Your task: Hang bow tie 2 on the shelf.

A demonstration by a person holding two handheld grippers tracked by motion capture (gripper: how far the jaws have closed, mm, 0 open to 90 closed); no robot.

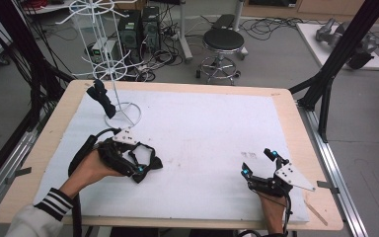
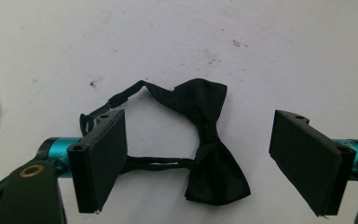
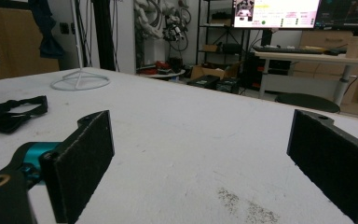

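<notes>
High view: a person at a wooden table w/ a white cover (image 1: pixel 202 128), one hand-held gripper per hand. Left gripper (image 1: pixel 145 165) hovers over a black bow tie (image 1: pixel 150 163) lying left of centre on the cover. Right gripper (image 1: pixel 259 162) rests near the front right edge, well apart from the tie. A white wire rack (image 1: pixel 113 74) stands at the back left, w/ a second dark item (image 1: pixel 102 98) hanging on it.

Left gripper view: looks down on the bow tie (image 2: pixel 209 149), flat on the cover, strap looped off to the left. Jaws stand wide, one each side of the tie, not touching the bow.

Right gripper view: jaws wide apart, holding nothing, above bare cover. Tie strap (image 3: pixel 9 114) at far left; rack base (image 3: pixel 80 80) behind it.

Judged step: approach before the grasp. Next move prob. calls for lowering the left gripper so the pads bracket the knot, then closing.
</notes>
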